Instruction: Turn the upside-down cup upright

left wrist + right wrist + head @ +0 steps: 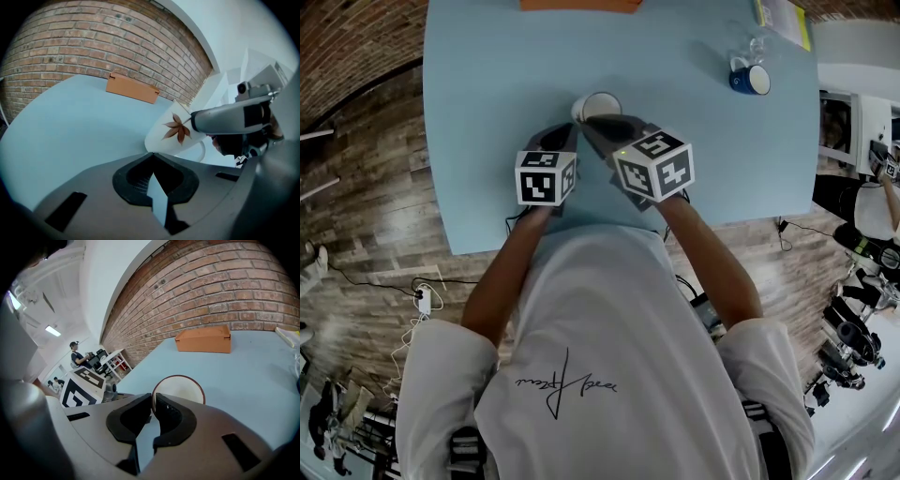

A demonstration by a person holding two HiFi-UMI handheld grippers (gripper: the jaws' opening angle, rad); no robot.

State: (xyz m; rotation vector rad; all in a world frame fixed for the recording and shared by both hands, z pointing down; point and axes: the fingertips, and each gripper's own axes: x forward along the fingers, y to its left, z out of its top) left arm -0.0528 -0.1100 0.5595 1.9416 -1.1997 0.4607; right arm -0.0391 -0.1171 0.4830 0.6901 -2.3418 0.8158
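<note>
A white cup (598, 106) with a brown rim and a red leaf print (177, 129) is tilted just above the light blue table (487, 112). My right gripper (605, 127) is shut on its wall, one finger inside the mouth and one outside. In the right gripper view the cup's open mouth (180, 389) faces the camera just beyond the right gripper's (153, 401) pinched jaws. My left gripper (558, 141) sits close to the cup's left, apart from it. The left gripper's (152, 155) tips meet with nothing between them. Its view shows the right gripper's finger (225, 118) on the cup.
An orange box (581, 5) (132, 88) (204, 338) lies at the table's far edge. A blue mug (750, 78) and a clear glass (750, 47) stand at the far right, near a yellow-edged booklet (783, 19). People and desks show beyond the table's left side.
</note>
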